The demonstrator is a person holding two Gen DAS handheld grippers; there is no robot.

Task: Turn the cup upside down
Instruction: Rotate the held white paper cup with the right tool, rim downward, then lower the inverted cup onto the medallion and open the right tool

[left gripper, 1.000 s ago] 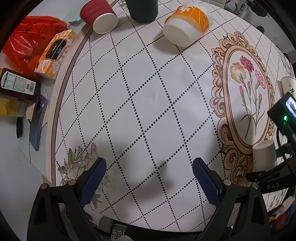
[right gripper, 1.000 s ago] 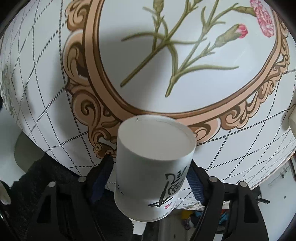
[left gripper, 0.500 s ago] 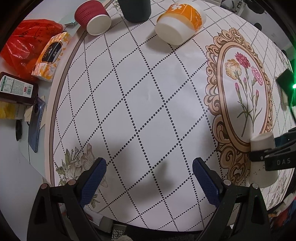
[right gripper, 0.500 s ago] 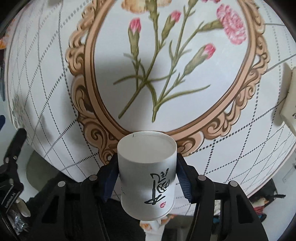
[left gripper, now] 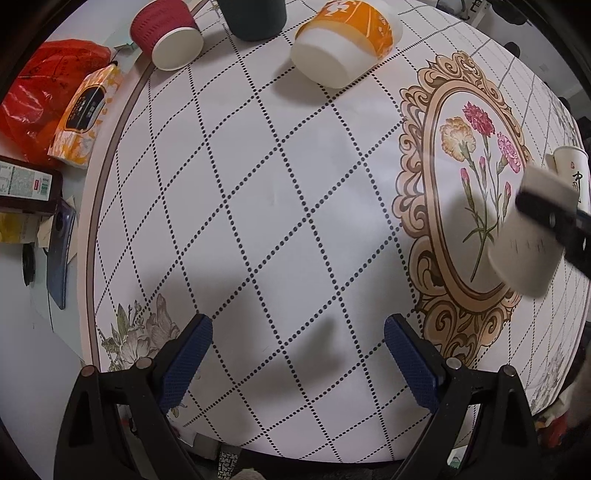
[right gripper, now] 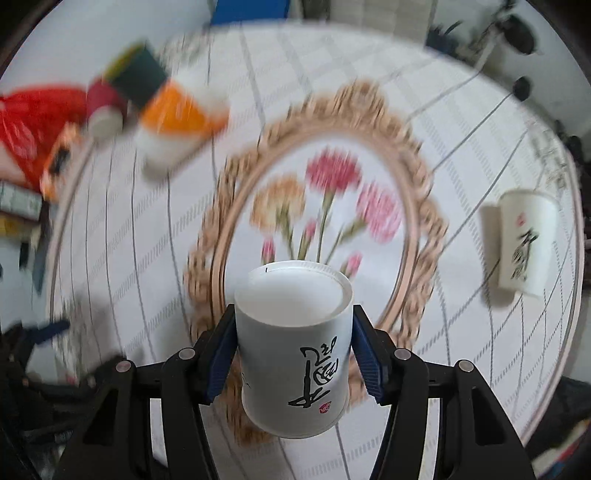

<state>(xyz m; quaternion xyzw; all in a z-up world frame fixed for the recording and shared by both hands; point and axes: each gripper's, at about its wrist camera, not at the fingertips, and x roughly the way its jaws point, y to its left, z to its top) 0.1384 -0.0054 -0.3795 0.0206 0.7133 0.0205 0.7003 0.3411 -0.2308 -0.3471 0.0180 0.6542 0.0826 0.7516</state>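
Note:
My right gripper (right gripper: 293,354) is shut on a white paper cup (right gripper: 295,347) with black calligraphy. The cup's closed base points away from the camera and its wider rim faces me. It hangs above the flower medallion (right gripper: 317,221) of the tablecloth. In the left wrist view the same cup (left gripper: 524,254) shows blurred at the right, clamped in the right gripper's black finger (left gripper: 550,218). My left gripper (left gripper: 297,360) is open and empty, low over the near edge of the table.
A second white calligraphy cup (right gripper: 524,243) lies at the right. An orange-and-white cup (left gripper: 343,40), a red cup (left gripper: 168,37) and a dark cup (left gripper: 255,16) are at the far side. A tissue pack (left gripper: 86,114), red bag (left gripper: 40,88) and phone (left gripper: 61,254) lie left.
My right gripper has lifted the cup off the table edge and swung it up and over the medallion, tilting toward the far side. My left gripper stayed open and shifted slightly.

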